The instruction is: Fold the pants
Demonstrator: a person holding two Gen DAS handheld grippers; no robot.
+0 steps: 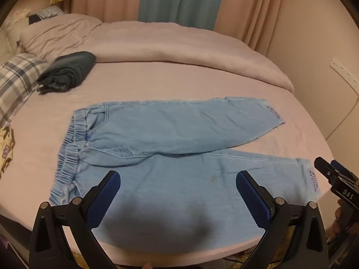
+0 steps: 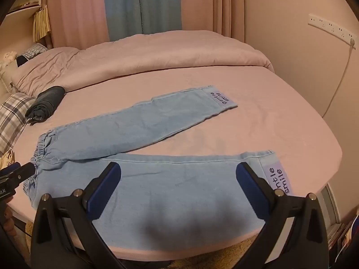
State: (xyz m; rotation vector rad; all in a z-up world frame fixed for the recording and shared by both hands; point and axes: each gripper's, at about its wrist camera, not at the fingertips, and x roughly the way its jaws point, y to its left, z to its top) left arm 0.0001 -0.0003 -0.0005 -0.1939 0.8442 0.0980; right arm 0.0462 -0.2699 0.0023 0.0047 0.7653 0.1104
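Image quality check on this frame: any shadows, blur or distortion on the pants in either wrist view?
Left wrist: warm dim light, a dark shadow on the pants between the open left tool, fisheye bending the bed edge. Right wrist: the same shadow below the open right tool; cuff lettering sharp.

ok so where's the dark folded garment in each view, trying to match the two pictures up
Left wrist view: the dark folded garment lies at upper left on the pink sheet, beside the plaid pillow, beyond the waistband of the light blue pants.
Right wrist view: it sits at far left, mid-height, again next to the plaid pillow.
Shared landmark: the blue curtain strip behind the bed.
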